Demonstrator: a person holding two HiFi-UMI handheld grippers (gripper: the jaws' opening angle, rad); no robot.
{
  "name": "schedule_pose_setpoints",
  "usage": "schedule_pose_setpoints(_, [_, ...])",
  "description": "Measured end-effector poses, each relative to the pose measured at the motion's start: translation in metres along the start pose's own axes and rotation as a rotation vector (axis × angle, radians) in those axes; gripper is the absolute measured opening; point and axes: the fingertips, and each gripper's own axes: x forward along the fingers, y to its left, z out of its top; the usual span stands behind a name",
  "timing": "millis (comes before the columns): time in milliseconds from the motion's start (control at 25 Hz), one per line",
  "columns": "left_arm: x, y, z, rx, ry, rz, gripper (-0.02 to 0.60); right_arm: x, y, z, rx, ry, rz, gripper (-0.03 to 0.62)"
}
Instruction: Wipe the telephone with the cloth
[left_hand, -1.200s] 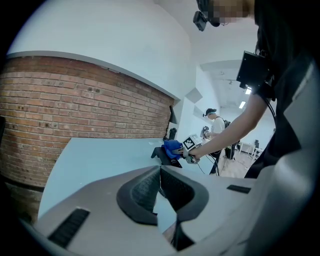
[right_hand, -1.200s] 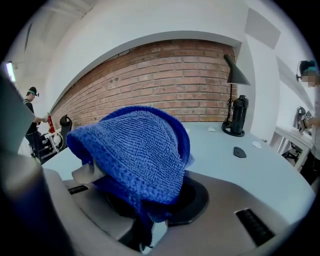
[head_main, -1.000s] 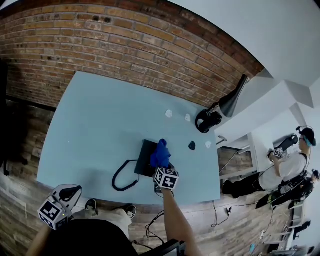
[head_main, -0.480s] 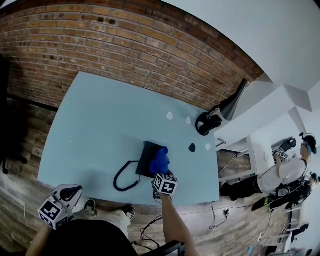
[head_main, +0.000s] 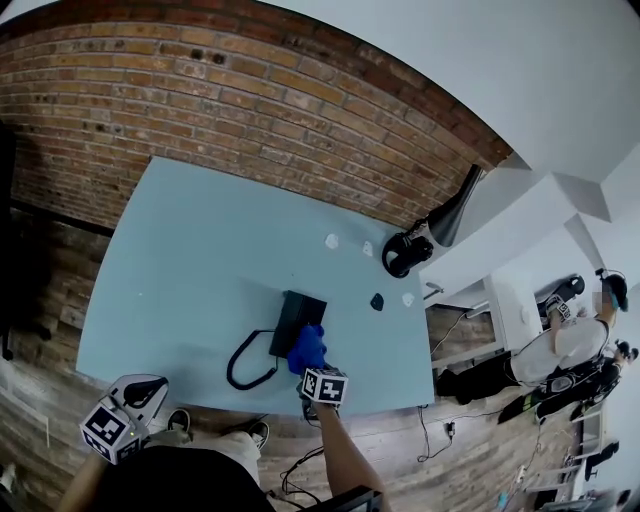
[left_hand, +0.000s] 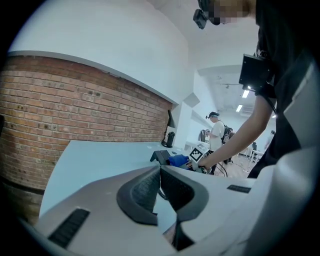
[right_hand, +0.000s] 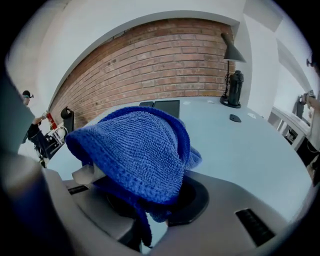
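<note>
Left gripper (head_main: 138, 392) hangs just off the near-left corner of the light-blue table (head_main: 190, 250), its jaws pressed together with nothing between them. A coiled cord (head_main: 245, 362) leads right to the black telephone (head_main: 297, 314) by the near edge. At the telephone's near end, the right gripper (head_main: 314, 367) clamps the blue cloth (head_main: 307, 347).

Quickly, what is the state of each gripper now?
Left gripper: shut, holding nothing.
Right gripper: shut on the blue cloth.
</note>
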Motion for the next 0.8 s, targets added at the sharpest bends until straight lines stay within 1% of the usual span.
schedule_pose_setpoints(120, [-0.001, 0.001, 0.004, 0.001, -0.014, -0.009, 0.012, -0.011, 0.023, -0.013, -0.066, 0.077, 0.059, 0.097])
schedule_pose_setpoints(200, [-0.003, 0.002, 0.004, 0.001, -0.020, -0.017, 0.012, -0.023, 0.049, -0.012, -0.092, 0.060, 0.121, 0.095])
schedule_pose_setpoints(280, [-0.006, 0.004, 0.002, -0.003, -0.019, -0.019, 0.012, -0.043, 0.081, 0.000, -0.126, -0.024, 0.181, 0.089])
schedule_pose_setpoints(360, [-0.010, 0.006, 0.002, -0.010, -0.024, -0.023, 0.012, -0.067, 0.116, 0.019, -0.179, -0.139, 0.222, 0.087])
schedule_pose_setpoints(440, [-0.012, 0.008, 0.006, -0.014, -0.040, -0.033, 0.012, -0.093, 0.149, 0.044, -0.224, -0.264, 0.225, 0.084])
schedule_pose_setpoints(560, [-0.018, 0.012, 0.009, -0.027, -0.041, -0.043, 0.012, -0.132, 0.198, 0.072, -0.237, -0.426, 0.225, 0.081])
schedule_pose_setpoints(680, [-0.024, 0.012, 0.007, -0.035, -0.034, -0.068, 0.012, -0.165, 0.234, 0.082, -0.241, -0.516, 0.213, 0.080])
schedule_pose_setpoints(800, [-0.029, 0.011, 0.010, -0.027, -0.036, -0.108, 0.012, -0.191, 0.257, 0.085, -0.234, -0.577, 0.187, 0.080])
